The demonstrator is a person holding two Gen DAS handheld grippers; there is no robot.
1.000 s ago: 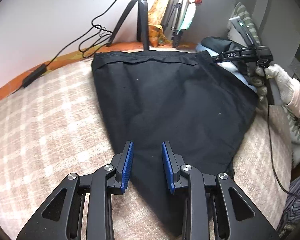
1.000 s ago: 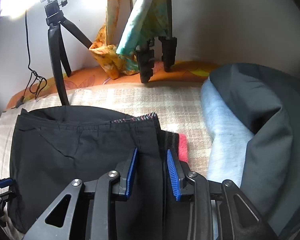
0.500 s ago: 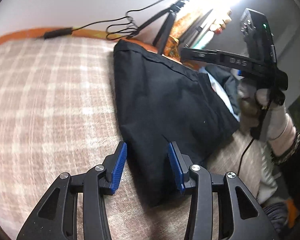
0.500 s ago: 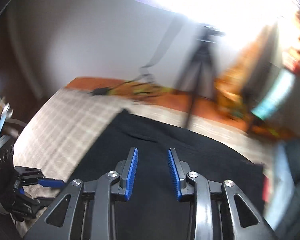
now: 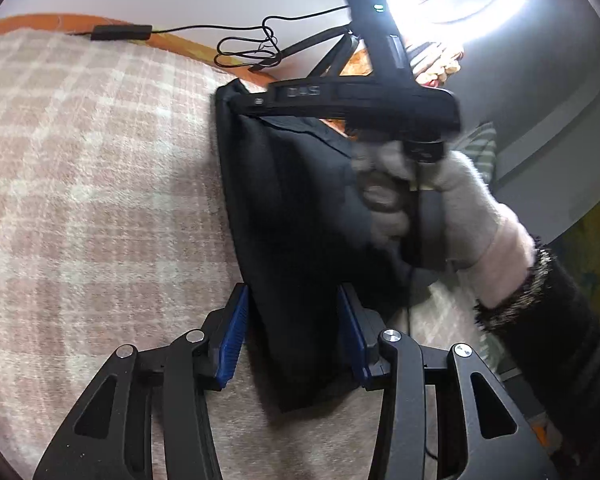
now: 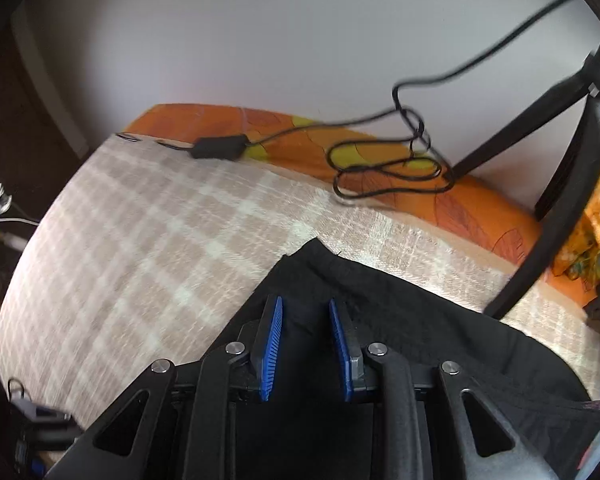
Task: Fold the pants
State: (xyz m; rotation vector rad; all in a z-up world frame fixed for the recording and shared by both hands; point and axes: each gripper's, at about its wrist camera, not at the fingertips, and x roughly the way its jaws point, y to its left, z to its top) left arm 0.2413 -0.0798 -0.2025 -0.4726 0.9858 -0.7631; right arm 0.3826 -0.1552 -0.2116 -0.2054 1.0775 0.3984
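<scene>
Black pants [image 5: 300,216] on the bed [image 5: 100,184] are straddled, ungripped, by half-open left tongs [image 5: 292,336]; right tongs [image 6: 306,344], closing, are placed over the waistband corner, to be pinched next for folding.

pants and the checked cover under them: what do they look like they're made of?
Pants: black woven cloth, probably cotton or a blend; matte, no sheen, soft creases, stitched hem. Cover: beige and cream checked blanket, likely fleece or brushed wool; fuzzy nap blurs the check lines. Fibre content cannot be told by sight.
</scene>
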